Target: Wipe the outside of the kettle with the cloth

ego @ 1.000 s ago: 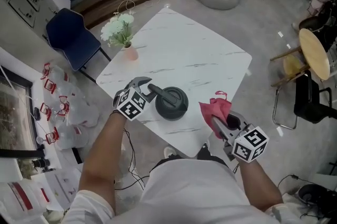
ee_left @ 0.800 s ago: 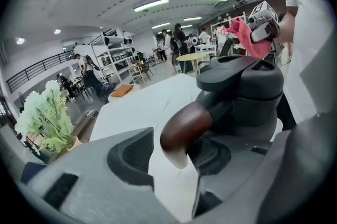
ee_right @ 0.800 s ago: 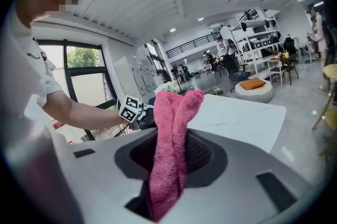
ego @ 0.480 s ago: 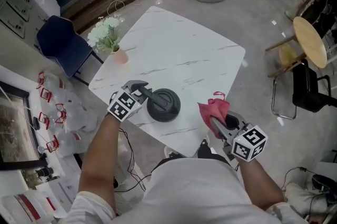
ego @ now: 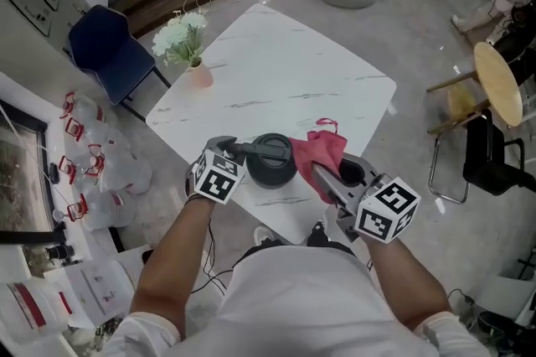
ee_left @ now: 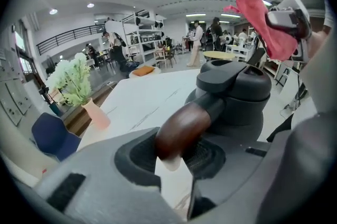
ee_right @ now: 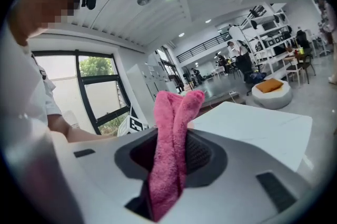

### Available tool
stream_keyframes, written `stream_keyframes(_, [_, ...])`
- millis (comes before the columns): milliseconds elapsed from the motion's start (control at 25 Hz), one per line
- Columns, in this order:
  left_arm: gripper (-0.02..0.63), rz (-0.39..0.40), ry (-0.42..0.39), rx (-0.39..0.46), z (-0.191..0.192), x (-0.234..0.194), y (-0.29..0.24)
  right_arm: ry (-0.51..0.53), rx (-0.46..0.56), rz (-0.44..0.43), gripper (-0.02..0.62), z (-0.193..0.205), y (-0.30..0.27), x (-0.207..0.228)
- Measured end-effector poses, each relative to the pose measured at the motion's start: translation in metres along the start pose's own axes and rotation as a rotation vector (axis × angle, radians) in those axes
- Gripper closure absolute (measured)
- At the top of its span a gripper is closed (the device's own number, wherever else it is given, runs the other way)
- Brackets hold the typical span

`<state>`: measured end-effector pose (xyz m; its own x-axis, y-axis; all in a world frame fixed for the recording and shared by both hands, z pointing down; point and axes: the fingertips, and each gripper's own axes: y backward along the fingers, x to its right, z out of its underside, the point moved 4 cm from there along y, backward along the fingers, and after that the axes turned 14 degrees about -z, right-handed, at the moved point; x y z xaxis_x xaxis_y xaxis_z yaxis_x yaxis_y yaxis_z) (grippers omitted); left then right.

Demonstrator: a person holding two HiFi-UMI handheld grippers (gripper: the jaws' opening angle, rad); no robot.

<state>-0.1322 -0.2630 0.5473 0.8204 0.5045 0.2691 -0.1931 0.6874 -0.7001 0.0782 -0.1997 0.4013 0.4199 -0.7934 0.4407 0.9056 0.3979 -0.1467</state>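
Beyond the kettle (ego: 270,161) we have the white table (ego: 310,83) bare and open to a gripper from the far side and the right edge. Only the vase of flowers (ego: 194,62) stands there, at the far left corner, well apart from the kettle. Nearer us it is crowded: the left gripper (ego: 237,149), whose jaws have just been closing and now clamp the handle (ego: 251,149), takes the kettle's left, and the right gripper (ego: 322,179), pinching the pink cloth (ego: 318,152), hangs close by its right.
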Motion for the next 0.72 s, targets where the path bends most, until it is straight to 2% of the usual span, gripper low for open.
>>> stream_keyframes(160, [0.508,-0.072,0.057,0.004,0.011,0.003,0.007,0.074,-0.079,-0.094,0.483,-0.012,-0.061,-0.027])
stream_keyframes(320, [0.508,-0.139,0.148,-0.02,0.025,0.007,0.017,0.1,-0.2,-0.138,0.483,0.003,-0.122,-0.043])
stream_keyframes(400, [0.514,-0.17,0.18,-0.028,0.029,0.013,0.023,0.107,-0.27,-0.127,0.483,0.016,-0.137,-0.042])
stream_keyframes(520, [0.517,-0.201,0.202,-0.017,0.033,0.019,0.03,0.178,-0.371,-0.064,0.485,0.033,-0.14,-0.034])
stream_keyframes(720, [0.517,-0.178,0.205,0.079,0.037,0.015,0.029,0.314,-0.477,0.018,0.488,0.044,-0.137,-0.018])
